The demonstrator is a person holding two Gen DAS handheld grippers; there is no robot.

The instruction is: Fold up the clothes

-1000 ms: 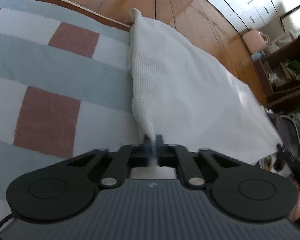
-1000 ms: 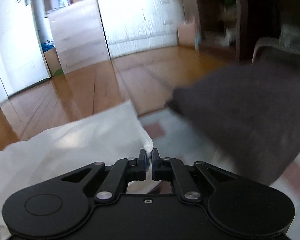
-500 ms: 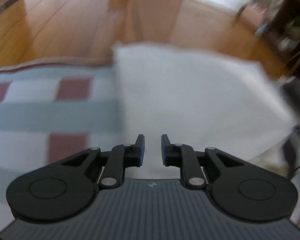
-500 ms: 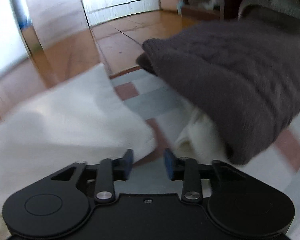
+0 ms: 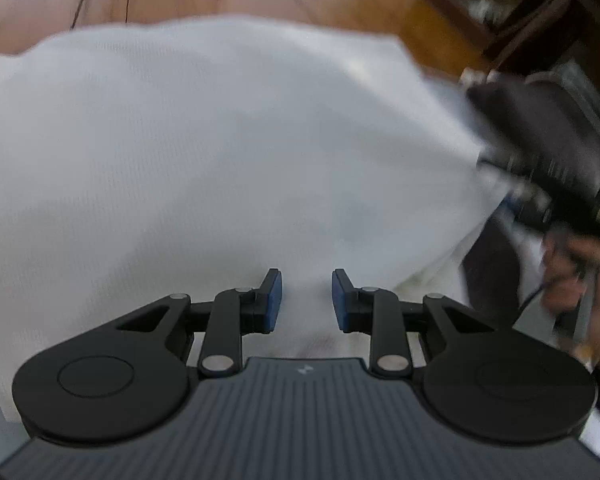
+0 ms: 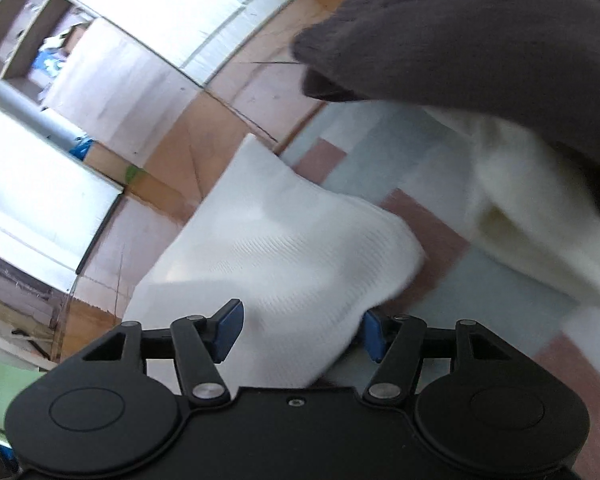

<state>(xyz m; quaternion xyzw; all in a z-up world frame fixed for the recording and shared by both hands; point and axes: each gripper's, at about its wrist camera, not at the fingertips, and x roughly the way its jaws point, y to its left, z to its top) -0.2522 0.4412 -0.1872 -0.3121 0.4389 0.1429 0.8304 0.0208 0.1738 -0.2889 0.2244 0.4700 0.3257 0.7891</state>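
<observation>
White waffle-knit cloth [image 5: 220,152] fills the middle of your left wrist view and runs from the centre to the bottom of the right one, lying folded on the checked grey-and-rust blanket [image 6: 380,176]. Your left gripper [image 5: 306,296] has just been opening, with nothing pinched. Your right gripper [image 6: 300,330] has also been opening, its jaws wide with the cloth's edge loose between them. Lift both clear before moving off, so no pad drags the fold. Next, I judge, comes the dark grey knitted garment [image 6: 480,28] at upper right.
</observation>
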